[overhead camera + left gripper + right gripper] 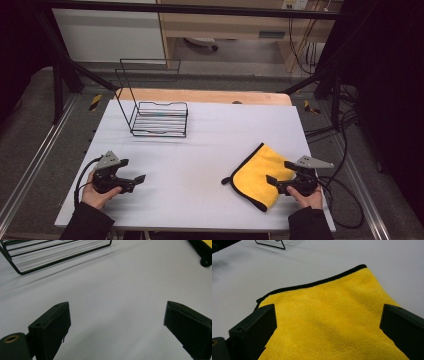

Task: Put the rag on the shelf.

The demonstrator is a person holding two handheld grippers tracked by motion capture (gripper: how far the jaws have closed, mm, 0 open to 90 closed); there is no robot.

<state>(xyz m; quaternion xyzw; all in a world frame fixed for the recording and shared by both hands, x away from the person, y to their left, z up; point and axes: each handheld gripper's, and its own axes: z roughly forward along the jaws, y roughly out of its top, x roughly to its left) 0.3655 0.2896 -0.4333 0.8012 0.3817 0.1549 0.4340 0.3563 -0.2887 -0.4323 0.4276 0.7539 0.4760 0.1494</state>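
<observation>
In the high view the right tongs (pixel 274 181) sit at the lower right of the frame, jaws spread wide and gripping nothing, poised over the near part of the yellow cloth (pixel 257 172). In the right gripper view the right tongs (pixel 328 325) show the two black jaws rising at the left and right edges with the cloth (pixel 332 322) between and beyond them; whether the jaw tips touch the fabric cannot be told.

The left tongs (pixel 137 180) are at the lower left of the high view, likewise released and empty, held over bare table (pixel 200 145). In the left gripper view the left tongs (pixel 116 325) have only the pale surface between the jaws.

The cloth is a fluffy bright yellow towel with a narrow black hem, folded over, lying flat at the lower right of the table with one corner pointing toward the frame's centre; a small black loop sticks out at its left tip.

A black wire rack (pixel 157 117) stands at the upper left of the table, well apart from the cloth, with a tall wire back behind its low basket. The stretch of table between both tongs and the cloth is open.
</observation>
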